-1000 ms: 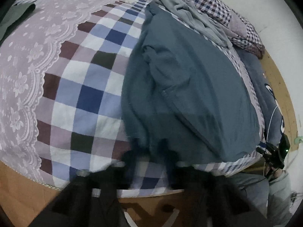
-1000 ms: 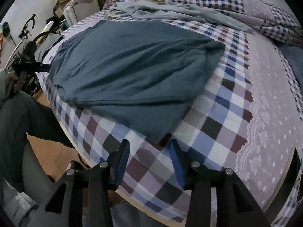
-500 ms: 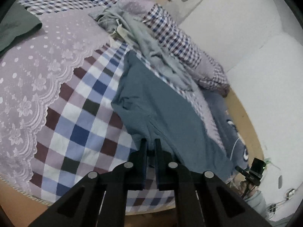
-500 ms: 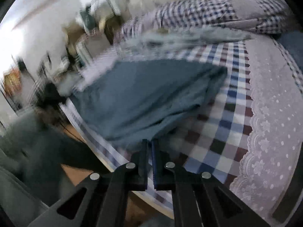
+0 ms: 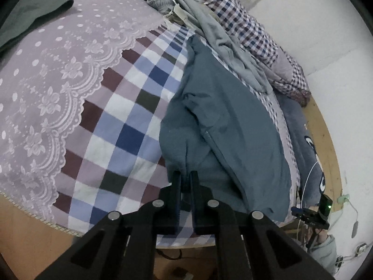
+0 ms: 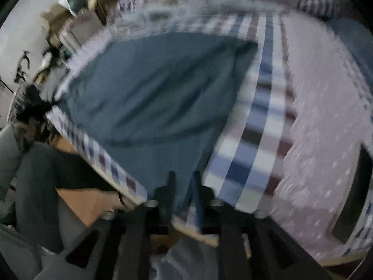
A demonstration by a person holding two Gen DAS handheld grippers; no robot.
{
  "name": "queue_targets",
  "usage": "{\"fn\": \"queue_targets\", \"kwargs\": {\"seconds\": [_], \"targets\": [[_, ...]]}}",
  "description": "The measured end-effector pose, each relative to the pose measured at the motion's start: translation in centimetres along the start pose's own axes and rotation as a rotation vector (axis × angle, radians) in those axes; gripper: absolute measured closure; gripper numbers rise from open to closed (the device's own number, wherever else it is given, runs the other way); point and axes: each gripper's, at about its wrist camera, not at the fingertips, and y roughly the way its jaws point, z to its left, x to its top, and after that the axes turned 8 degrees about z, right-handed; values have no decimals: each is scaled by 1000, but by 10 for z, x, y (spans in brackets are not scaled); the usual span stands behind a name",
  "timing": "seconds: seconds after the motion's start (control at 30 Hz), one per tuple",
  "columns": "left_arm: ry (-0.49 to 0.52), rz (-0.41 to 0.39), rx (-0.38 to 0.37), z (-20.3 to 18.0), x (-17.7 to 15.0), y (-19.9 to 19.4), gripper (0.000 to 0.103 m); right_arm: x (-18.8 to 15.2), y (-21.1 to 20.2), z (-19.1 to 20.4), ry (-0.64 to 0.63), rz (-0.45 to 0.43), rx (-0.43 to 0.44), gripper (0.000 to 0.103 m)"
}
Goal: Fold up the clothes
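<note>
Both the left claw [image 5: 185, 182] and right claw [image 6: 184, 184] are still clamping the slate-blue cotton garment [image 5: 221, 126], now dragging it nearer across the checked bed [image 5: 130, 116].

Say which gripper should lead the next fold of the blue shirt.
Left, probably. The left gripper is shut on the blue shirt hem, in a steady view. The right gripper also seems to hold cloth, but its view is motion-blurred.

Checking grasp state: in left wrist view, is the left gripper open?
No. The left gripper has its fingers nearly together, pinching the near edge of the teal garment on the bed.
</note>
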Motion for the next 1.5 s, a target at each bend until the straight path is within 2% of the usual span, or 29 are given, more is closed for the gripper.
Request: {"fn": "queue_targets", "kwargs": {"seconds": [0.03,0.17,0.2,0.3,0.37,0.43,0.47,0.5,0.6,0.7,0.77,0.8,0.87,0.93,0.97,1.0,1.07,1.17,1.27,1.37,1.43,1.5], "targets": [[-3,-3,6,2,-2,-1,97,0,6,0,3,29,-13,64],[-88,-49,25,25,-8,-18,98,0,29,0,13,132,-61,63],[-115,-63,29,32,-10,-23,98,1,27,3,6,125,-68,63],[-101,-29,24,30,-10,-16,96,8,22,15,-17,96,-90,63],[-90,-5,21,29,-10,-11,90,16,18,27,-35,64,-98,62],[-79,18,17,28,-10,-5,63,23,17,41,-60,36,-103,62],[-74,30,15,27,-10,-2,55,27,17,48,-73,25,-100,62],[-68,42,13,26,-10,0,43,29,16,57,-90,14,-95,62],[-46,43,30,22,-9,5,36,37,15,83,-140,-19,-78,62],[-47,49,41,23,-6,9,35,41,17,109,-191,-37,-86,62],[-48,53,48,24,-5,12,37,44,19,127,-226,-45,-95,62],[-48,55,52,24,-4,14,41,45,20,136,-243,-50,-100,62],[-45,58,45,25,-4,14,58,47,21,153,-280,-59,-115,62],[-36,59,22,26,-6,12,83,50,25,171,-317,-68,-130,62],[-31,55,7,26,-6,11,89,51,27,181,-338,-73,-137,62],[-26,51,-8,25,-6,9,101,53,30,191,-359,-75,-138,62],[-17,43,-39,25,-6,7,101,57,36,210,-398,-77,-139,62],[8,48,-46,21,-13,-2,102,65,49,244,-460,-82,-141,62],[23,16,-33,18,-15,-14,103,77,61,277,-512,-91,-131,62],[-47,27,35,31,-17,-15,102,90,75,309,-586,-121,-123,60],[-101,40,123,42,-16,-12,102,97,85,328,-635,-149,-130,55],[-149,39,132,51,-15,-13,102,104,96,343,-671,-218,-165,53]]}}
